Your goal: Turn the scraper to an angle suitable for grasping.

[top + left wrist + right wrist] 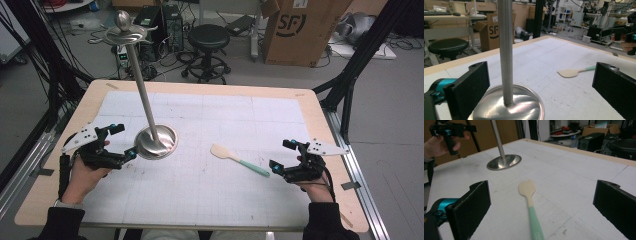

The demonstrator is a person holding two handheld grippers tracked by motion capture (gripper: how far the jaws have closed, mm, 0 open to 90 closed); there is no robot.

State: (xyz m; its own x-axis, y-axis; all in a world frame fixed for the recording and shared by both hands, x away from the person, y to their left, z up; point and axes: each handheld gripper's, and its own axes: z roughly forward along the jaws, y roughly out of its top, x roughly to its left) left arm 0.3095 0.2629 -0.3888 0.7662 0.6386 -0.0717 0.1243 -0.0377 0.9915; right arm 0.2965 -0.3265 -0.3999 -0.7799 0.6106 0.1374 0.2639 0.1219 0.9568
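A steel stand [156,141] with a round base and a tall pole [141,85] topped by hooks and a ball stands left of the table's middle. My left gripper [124,140] is open just left of the base, its jaws level with it; the pole [506,50] and base [524,107] rise between the jaws without contact. A spatula [239,159] with a cream blade and mint-green handle lies right of centre. My right gripper [282,154] is open just right of the handle's end; the spatula [530,202] lies between and ahead of its jaws.
A white gridded mat [210,150] covers the wooden table [320,130]. Beyond the far edge are a black stool [208,40], a cardboard box [300,30] and cables on the floor. Black frame posts [360,60] stand at both sides.
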